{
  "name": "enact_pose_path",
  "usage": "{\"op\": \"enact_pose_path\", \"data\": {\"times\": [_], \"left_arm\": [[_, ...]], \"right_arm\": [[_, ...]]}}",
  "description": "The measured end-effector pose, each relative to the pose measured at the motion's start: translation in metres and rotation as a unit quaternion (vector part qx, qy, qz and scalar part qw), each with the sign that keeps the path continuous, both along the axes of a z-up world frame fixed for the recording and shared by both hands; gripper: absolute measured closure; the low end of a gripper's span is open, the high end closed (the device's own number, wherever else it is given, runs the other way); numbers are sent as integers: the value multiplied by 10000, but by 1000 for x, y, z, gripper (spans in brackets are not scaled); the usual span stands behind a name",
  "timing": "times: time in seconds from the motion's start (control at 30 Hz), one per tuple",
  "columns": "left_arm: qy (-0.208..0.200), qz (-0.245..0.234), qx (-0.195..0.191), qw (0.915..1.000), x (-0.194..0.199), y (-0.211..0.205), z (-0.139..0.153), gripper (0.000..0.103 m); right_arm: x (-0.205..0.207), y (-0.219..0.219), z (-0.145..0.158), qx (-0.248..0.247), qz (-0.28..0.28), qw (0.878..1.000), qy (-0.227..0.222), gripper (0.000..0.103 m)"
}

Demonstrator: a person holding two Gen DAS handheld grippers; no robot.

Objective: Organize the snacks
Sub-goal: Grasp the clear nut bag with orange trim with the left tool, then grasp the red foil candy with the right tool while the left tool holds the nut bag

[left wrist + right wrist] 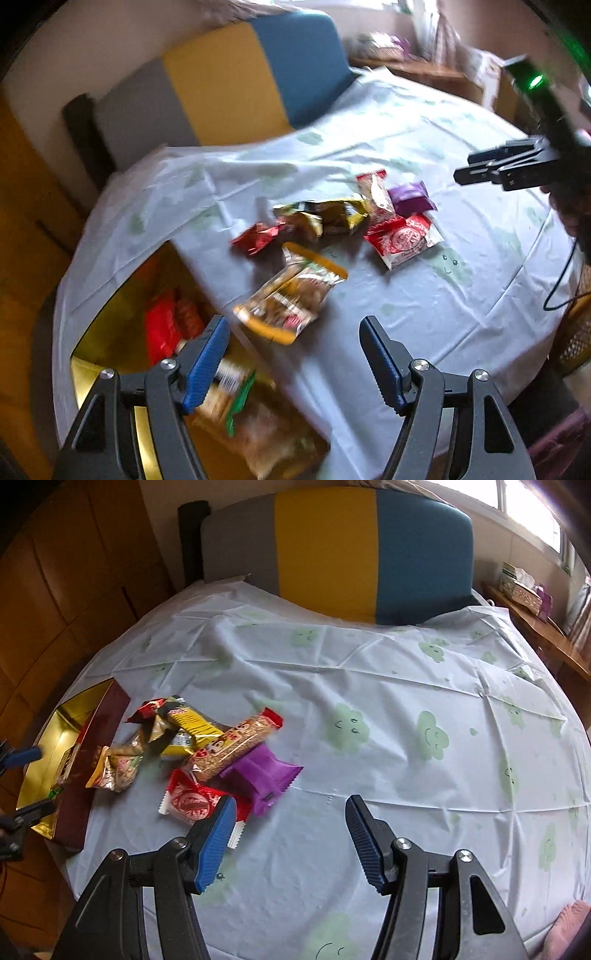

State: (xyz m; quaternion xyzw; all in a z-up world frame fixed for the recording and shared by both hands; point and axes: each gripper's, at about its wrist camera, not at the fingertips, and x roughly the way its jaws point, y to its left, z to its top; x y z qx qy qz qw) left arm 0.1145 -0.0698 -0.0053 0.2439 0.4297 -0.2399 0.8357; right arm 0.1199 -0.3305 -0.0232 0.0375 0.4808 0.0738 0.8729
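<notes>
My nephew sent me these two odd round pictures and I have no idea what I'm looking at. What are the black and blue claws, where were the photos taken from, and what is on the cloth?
The claws are hand-held grabbing tools, one in each of a person's hands. Each carries a wide-angle camera looking along its two fingers, which bends the view round. One picture comes from the left tool, the other from the right tool.

Both stand open and hold nothing.

On the pale tablecloth lies a small heap of snacks: a purple packet, a long cereal bar, a red and white packet, a yellow packet and others. At the table's edge sits a gold-lined box with some snacks already inside.
</notes>
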Motion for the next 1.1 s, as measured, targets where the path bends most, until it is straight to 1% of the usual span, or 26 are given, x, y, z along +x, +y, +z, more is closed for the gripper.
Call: {"op": "enact_pose_path", "data": {"times": [0.13,0.17,0.23,0.33,0.43,0.5,0.53,0.57,0.6,0.67,0.7,0.73,0.8,0.83,0.93,1.03,1.1], "left_arm": [[280,-150,352,9989,25,-17,-20,27],[335,-159,479,9982,32,-21,-26,25],[477,-268,766,9956,43,-28,-39,24],[675,-376,1065,9913,54,-35,-55,23],[764,-422,1240,9884,63,-41,-66,23],[837,-423,1275,9874,68,-43,-71,25],[953,-422,1217,9871,71,-44,-73,29],[1077,-423,1116,9870,74,-44,-73,35],[1093,-442,1046,9875,73,-45,-71,42],[993,-425,1006,9890,71,-46,-68,51],[988,-403,957,9897,71,-46,-66,52],[1002,-353,828,9909,67,-46,-62,52],[1084,-235,454,9928,54,-46,-54,53],[1066,-204,396,9933,47,-47,-52,53],[996,-120,38,9949,13,-57,-42,52],[869,19,-265,9959,-17,-63,-38,52],[635,148,-253,9976,-35,-70,-43,52]], "right_arm": [[-1,-2,5,152,-22,9999,-72,41],[-1,-3,6,197,-35,9998,-82,41],[-1,-5,8,256,-62,9996,-116,41],[0,-7,11,362,-95,9991,-174,41],[0,-8,14,420,-102,9988,-218,41],[0,-7,16,426,-95,9987,-254,41],[0,-7,16,413,-95,9987,-272,41],[0,-6,17,395,-89,9988,-287,41],[0,-6,17,372,-82,9988,-297,41],[0,-3,17,275,-62,9991,-330,41],[-1,-2,18,237,-50,9991,-343,41],[-1,-2,18,213,-36,9992,-348,41],[-2,-2,17,179,-27,9992,-343,41],[-2,-1,17,152,-29,9993,-334,41],[-1,-3,15,124,-52,9995,-298,41],[-1,-4,13,108,-73,9996,-247,41],[-2,-4,12,91,-76,9997,-225,41]]}}
